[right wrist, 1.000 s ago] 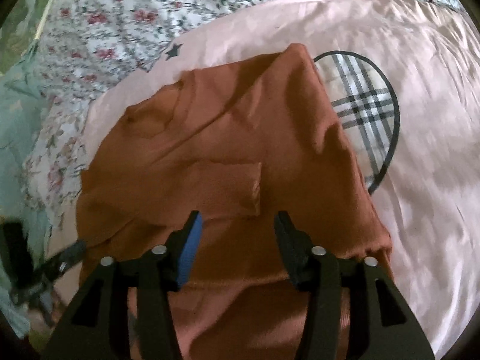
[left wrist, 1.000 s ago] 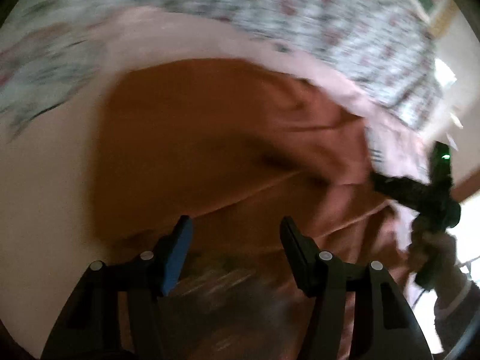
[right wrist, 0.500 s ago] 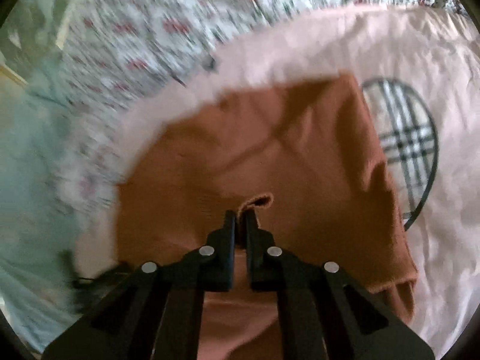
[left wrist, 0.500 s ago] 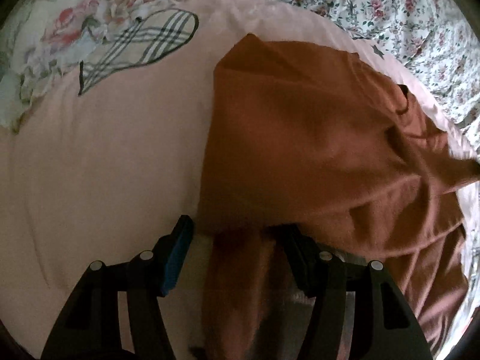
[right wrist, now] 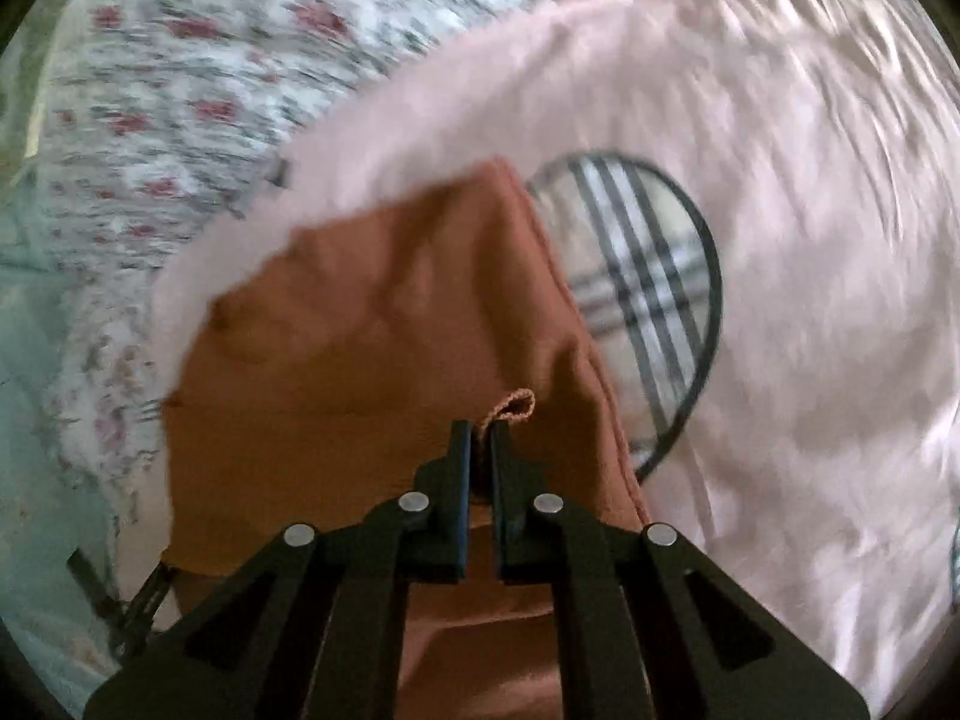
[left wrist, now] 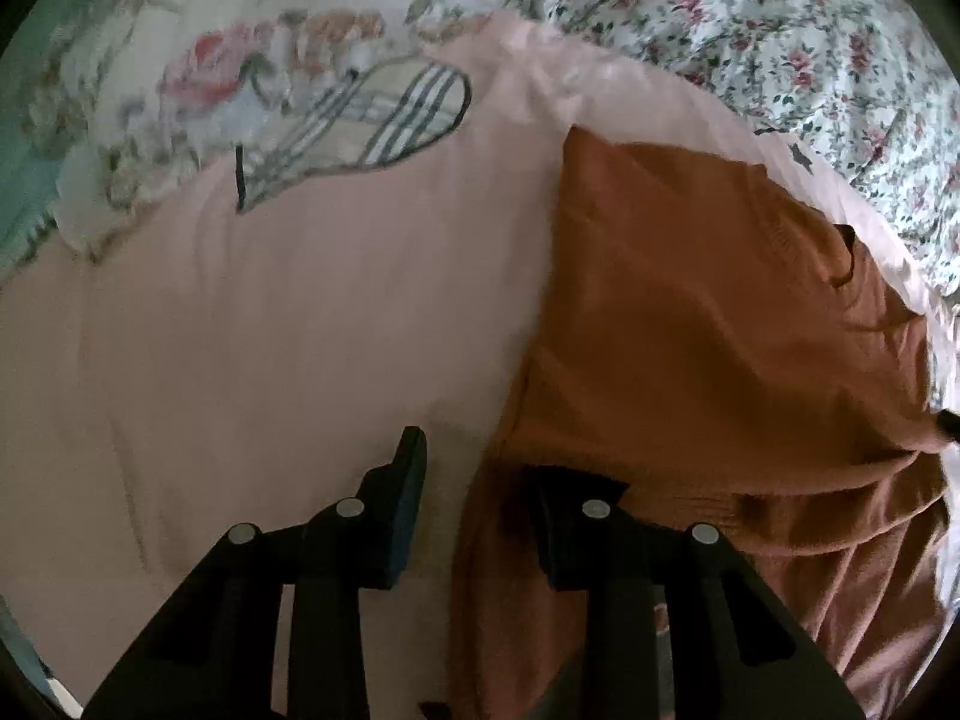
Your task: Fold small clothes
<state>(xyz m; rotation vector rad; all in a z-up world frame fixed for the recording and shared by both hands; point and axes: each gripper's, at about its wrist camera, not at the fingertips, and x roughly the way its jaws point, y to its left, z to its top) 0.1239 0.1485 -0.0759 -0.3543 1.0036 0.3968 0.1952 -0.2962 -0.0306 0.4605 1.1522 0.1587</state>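
Nearest, my right gripper [right wrist: 479,438]: black jaws drawn almost together, pinching a small fold of the rust-brown garment [right wrist: 384,348]; a curled loop of its hem stands up just past the fingertips. Only the right wrist view shows this pinch.

My left gripper [left wrist: 474,468]: jaws spread wide, holding nothing. The left finger [left wrist: 405,480], with a blue pad, hangs over the bare pink sheet [left wrist: 270,330]; the right finger sits at the garment's near edge, partly covered by cloth. Only the left wrist view shows this.

Garment [left wrist: 720,330]: soft, matte knit, rust-brown, lying on the bed over the pink sheet. In the left view it is heaped in loose folds with a sharp far corner and a dark notch at its right edge. In the right view it looks like a rough wedge narrowing away from me; this view is motion-blurred.

Pink sheet [right wrist: 810,300]: smooth, faintly shiny, creased. A plaid patch with a dark outline [right wrist: 648,288] lies just beside the garment, its edge tucked under the cloth.

Farthest: floral bedding [left wrist: 750,18], white with red flowers, along the sheet's far border.
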